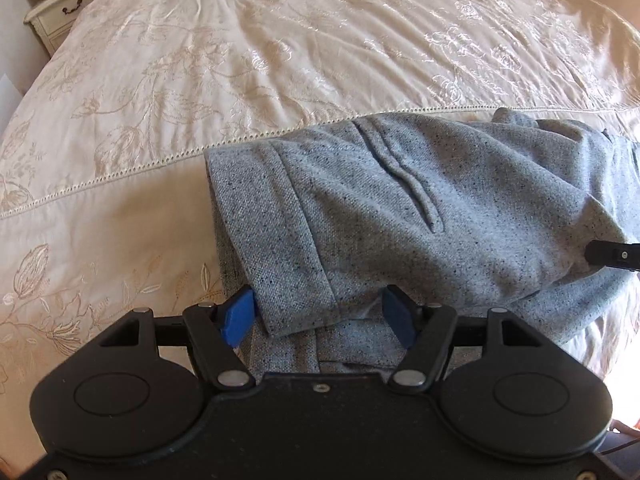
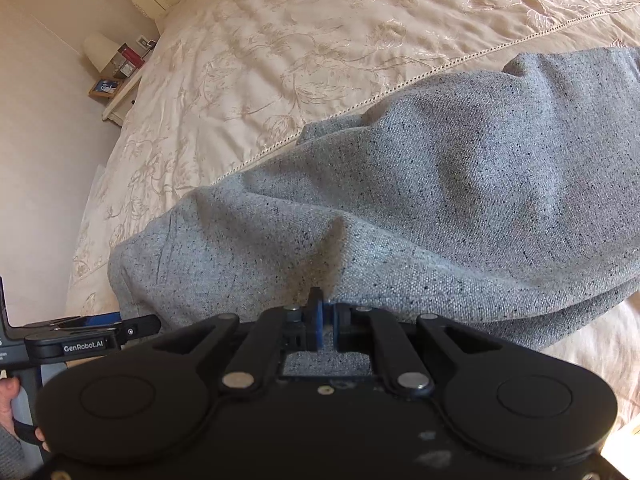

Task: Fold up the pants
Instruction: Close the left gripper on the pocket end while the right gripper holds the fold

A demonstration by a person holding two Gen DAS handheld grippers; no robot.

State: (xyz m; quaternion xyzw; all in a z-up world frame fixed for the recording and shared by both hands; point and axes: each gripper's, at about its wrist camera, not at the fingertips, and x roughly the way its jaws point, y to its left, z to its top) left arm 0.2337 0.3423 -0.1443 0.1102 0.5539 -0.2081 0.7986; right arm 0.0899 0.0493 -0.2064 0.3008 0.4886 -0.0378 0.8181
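Observation:
Grey speckled pants (image 1: 440,208) lie folded on the cream bedspread (image 1: 280,40), one layer doubled over another. My left gripper (image 1: 320,316) stands open at the near left corner of the fold; the hem sits between its blue pads (image 1: 238,316), which do not press on it. In the right wrist view the pants (image 2: 440,184) rise in a ridge towards my right gripper (image 2: 324,320), which is shut on a pinch of the grey cloth at its near edge. The tip of the right gripper (image 1: 612,258) shows at the pants' right side in the left wrist view.
The embroidered bedspread (image 2: 300,40) stretches far beyond the pants. A white nightstand (image 1: 60,12) with a lamp (image 2: 100,52) and small items stands by the wall at the far left. A hand (image 2: 8,396) holds the left gripper's handle.

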